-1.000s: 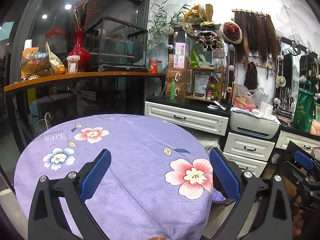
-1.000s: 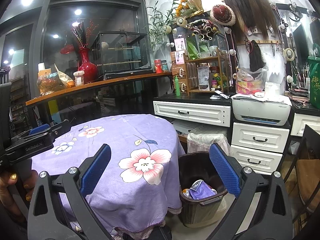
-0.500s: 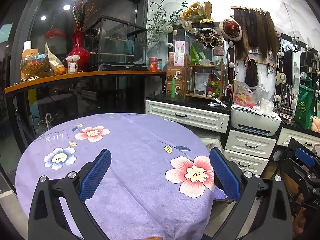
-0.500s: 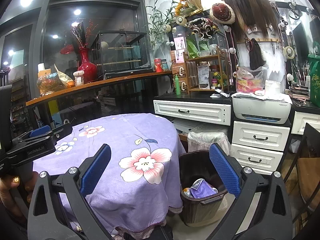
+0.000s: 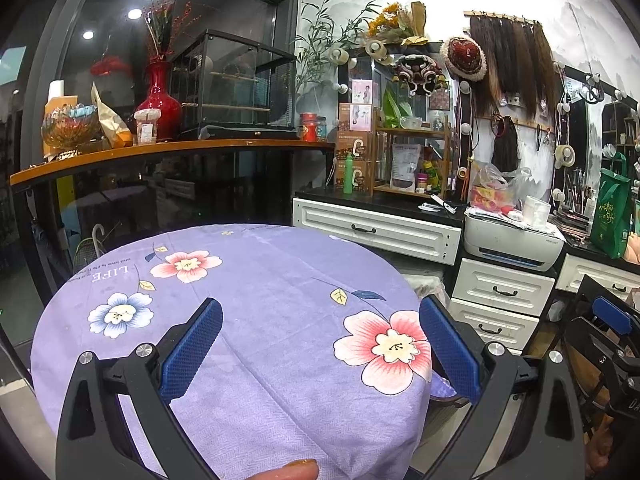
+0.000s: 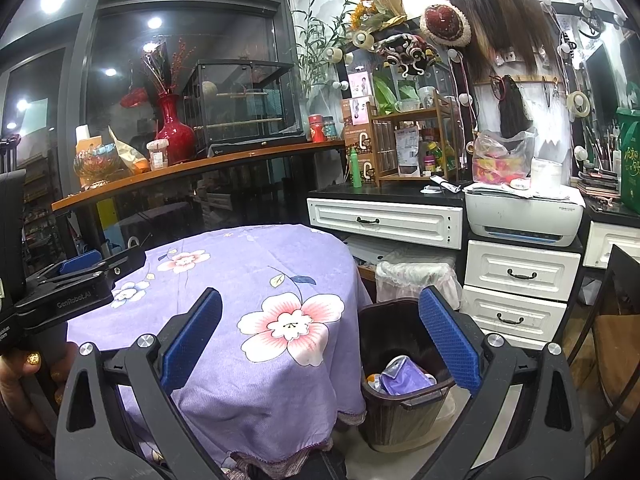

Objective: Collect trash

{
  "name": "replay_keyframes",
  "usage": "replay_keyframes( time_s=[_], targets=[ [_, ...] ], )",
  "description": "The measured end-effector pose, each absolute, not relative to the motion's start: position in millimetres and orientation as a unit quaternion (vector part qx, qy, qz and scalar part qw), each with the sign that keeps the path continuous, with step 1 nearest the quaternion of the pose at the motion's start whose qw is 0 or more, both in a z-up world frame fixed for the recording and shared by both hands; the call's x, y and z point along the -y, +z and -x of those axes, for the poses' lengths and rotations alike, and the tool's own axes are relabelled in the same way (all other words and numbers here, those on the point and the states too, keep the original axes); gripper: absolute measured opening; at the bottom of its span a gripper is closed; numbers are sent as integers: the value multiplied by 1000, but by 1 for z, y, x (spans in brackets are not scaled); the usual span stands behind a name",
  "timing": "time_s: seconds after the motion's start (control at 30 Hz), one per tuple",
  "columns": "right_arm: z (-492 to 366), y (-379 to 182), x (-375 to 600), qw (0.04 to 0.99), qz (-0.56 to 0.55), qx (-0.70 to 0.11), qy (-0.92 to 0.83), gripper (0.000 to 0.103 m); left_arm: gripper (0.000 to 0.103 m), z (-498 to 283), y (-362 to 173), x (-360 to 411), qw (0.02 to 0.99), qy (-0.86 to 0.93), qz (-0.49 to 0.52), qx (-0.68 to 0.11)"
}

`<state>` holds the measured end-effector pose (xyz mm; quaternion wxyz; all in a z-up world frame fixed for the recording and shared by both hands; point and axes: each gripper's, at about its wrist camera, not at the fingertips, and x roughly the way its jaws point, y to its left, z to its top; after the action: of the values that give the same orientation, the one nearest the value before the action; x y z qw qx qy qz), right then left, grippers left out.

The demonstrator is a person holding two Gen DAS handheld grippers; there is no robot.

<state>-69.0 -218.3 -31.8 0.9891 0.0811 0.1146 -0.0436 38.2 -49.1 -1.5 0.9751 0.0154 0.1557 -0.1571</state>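
Tablecloth [image 5: 248, 320] bare; wrappers [image 6: 400, 376] in trash bin [image 6: 400, 412] at 4 o'clock. Left gripper [image 5: 320, 344], right gripper [image 6: 320, 340] wide open, empty; prob. done.

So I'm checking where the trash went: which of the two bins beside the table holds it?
The dark brown bin nearest the right gripper; purple wrappers lie inside. The white-lined bin behind shows no contents.

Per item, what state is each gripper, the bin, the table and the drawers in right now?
left gripper: open, holding nothing
right gripper: open, holding nothing
trash bin: upright beside table, trash inside
purple wrapper: lying in bin
table: covered by floral cloth, no trash visible
drawers: shut
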Motion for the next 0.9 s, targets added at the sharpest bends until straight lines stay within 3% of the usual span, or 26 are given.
replay_keyframes(
  time_s=[0.9],
  targets=[
    [67, -36, 216, 989, -82, -118, -43, 97, 98, -41, -8, 46, 975, -158, -18, -158]
  ],
)
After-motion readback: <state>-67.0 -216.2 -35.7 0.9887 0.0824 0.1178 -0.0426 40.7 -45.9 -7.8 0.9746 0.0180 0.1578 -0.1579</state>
